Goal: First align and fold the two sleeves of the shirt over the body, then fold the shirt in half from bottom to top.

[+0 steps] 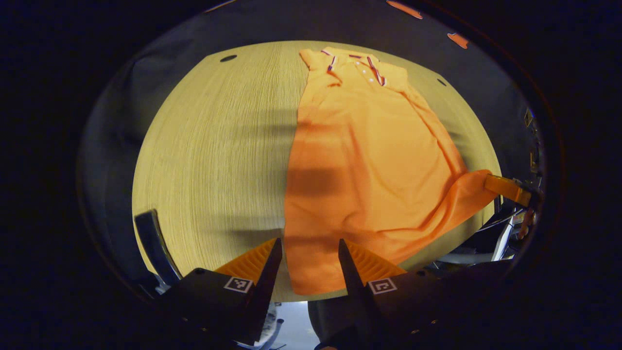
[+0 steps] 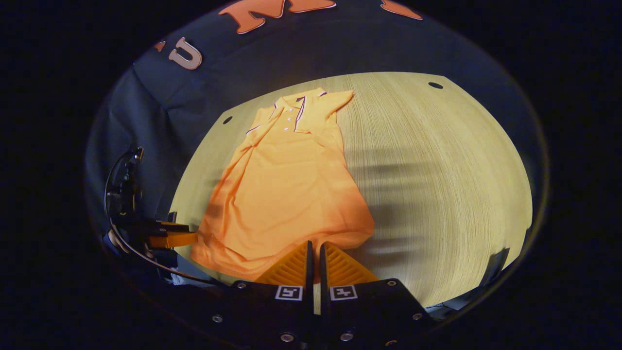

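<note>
One wooden desk (image 1: 209,160), round holes near its far corners. One orange shirt (image 1: 369,160) spread flat there, collar at the far end, both sleeves folded in over the body. Left hand-held gripper (image 1: 310,255) released, fingers spread either side of the near hem corner, nothing between shirt and fingers. Right hand-held gripper (image 2: 314,257) clenched at the shirt's near hem (image 2: 272,253); cannot tell whether cloth is pinched. Shadow bands across desk and shirt.
</note>
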Action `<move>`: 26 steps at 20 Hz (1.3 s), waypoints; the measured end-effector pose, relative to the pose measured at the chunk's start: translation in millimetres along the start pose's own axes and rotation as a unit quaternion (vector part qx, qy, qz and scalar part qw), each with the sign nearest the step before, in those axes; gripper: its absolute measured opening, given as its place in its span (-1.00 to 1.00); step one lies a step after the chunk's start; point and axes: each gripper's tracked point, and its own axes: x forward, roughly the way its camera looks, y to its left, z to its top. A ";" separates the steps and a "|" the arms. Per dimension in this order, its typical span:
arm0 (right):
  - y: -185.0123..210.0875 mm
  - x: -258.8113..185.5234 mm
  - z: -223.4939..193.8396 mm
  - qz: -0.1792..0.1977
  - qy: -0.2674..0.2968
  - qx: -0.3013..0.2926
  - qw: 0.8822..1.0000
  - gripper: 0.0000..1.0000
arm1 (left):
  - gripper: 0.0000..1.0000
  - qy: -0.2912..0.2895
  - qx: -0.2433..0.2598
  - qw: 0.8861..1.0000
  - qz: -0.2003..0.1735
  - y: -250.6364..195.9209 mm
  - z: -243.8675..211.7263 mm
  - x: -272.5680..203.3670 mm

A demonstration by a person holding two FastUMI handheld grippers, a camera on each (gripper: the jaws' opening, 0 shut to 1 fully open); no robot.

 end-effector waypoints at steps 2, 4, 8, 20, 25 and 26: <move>-4.1 -3.5 0.8 -0.001 0.000 -0.006 1.000 -0.88 | 0.67 0.000 0.005 1.000 0.018 6.8 -5.0 7.7; -9.8 -7.9 1.2 -0.005 0.000 -0.009 1.000 -0.87 | 0.77 0.009 0.014 0.999 0.034 15.8 -11.9 9.2; -15.7 -8.0 -5.8 -0.009 0.006 -0.004 1.000 -0.88 | 0.90 0.020 0.022 0.999 0.033 7.1 -24.1 16.3; 0.1 -18.3 28.5 0.015 -0.031 -0.001 0.999 -0.88 | -0.97 -0.109 -0.021 0.991 -0.080 -42.7 79.2 -38.7; 2.8 -24.4 65.0 0.013 -0.060 -0.010 0.998 -0.88 | -0.97 -0.152 0.010 0.984 -0.091 -56.4 145.5 -56.5; 2.6 -24.3 72.5 0.011 -0.065 -0.011 0.998 -0.88 | -0.97 -0.157 0.014 0.983 -0.092 -55.3 153.1 -59.7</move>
